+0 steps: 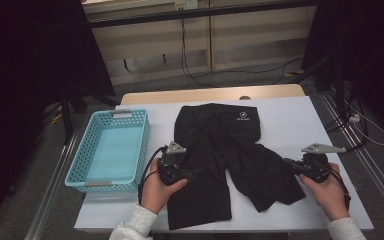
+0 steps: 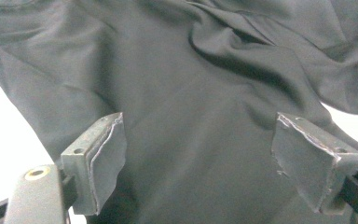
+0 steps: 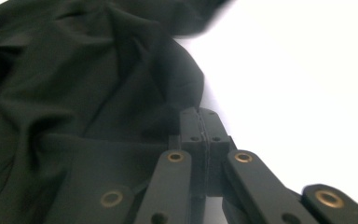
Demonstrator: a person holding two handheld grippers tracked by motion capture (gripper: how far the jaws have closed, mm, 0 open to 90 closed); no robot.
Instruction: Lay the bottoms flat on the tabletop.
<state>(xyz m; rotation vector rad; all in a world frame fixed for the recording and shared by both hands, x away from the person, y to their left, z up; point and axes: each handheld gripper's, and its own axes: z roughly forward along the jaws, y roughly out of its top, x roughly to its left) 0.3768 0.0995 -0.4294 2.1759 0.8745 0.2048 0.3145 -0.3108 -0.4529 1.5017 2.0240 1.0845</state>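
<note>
Two grippers work black shorts (image 1: 220,155) spread on the white counter (image 1: 290,120): left gripper (image 2: 198,158) gapes wide over the cloth, right gripper (image 3: 200,126) clamped shut at a leg's edge.

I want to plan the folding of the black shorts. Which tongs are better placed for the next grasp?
Left, probably. The left tongs hang open over the black shorts; the right tongs are shut at the leg's edge.
</note>
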